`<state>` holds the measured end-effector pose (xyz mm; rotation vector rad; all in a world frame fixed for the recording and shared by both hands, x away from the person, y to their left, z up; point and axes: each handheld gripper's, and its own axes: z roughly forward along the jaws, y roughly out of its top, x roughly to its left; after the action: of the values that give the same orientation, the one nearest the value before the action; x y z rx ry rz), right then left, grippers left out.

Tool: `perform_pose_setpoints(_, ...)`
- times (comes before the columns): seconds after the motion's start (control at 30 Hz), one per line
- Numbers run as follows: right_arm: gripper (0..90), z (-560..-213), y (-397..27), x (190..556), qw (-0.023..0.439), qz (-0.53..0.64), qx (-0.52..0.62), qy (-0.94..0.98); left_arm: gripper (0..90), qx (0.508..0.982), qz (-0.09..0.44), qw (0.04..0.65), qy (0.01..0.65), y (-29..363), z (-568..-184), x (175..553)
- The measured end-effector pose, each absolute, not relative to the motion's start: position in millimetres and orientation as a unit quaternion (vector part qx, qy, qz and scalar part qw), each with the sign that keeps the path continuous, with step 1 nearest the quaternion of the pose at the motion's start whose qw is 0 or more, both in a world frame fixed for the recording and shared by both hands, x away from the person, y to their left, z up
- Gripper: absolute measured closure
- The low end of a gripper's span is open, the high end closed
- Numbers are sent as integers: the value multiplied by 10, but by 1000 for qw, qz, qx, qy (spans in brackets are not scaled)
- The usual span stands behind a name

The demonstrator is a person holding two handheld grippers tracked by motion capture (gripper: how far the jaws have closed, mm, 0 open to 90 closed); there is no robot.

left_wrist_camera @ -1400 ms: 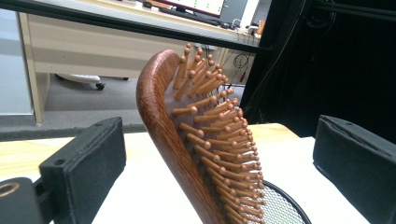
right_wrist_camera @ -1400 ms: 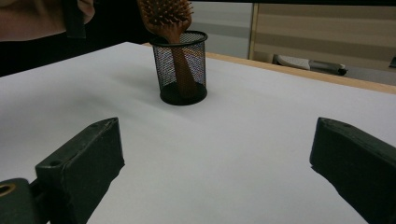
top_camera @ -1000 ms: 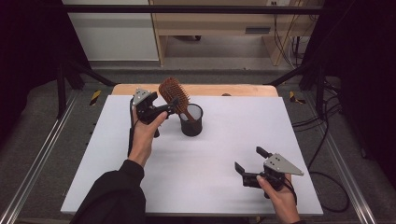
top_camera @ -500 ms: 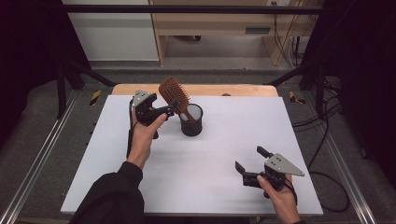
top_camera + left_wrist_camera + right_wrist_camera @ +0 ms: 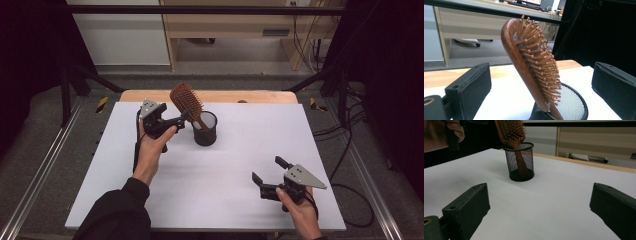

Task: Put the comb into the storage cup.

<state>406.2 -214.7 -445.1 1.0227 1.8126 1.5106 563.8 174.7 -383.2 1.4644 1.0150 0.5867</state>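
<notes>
The wooden hairbrush (image 5: 186,101) stands handle-down in the black mesh cup (image 5: 205,131), just above the middle of the high view, its head leaning up and to the left over the rim. The left gripper (image 5: 183,117) sits beside the head with its jaws spread wide on either side and nothing between the pads. At the lower right of the frame, the right gripper (image 5: 266,170) hangs released over the white table (image 5: 210,180). The cup looks light: closing off-centre or nudging the leaning brush could tip it.
</notes>
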Motion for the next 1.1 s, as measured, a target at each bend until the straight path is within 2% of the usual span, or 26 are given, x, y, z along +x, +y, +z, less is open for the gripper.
perform_pose_setpoints(1.1,35,-4447,-2163,4064,284,562,384,675,28,632,264,597,418,1945,-3790,5343)
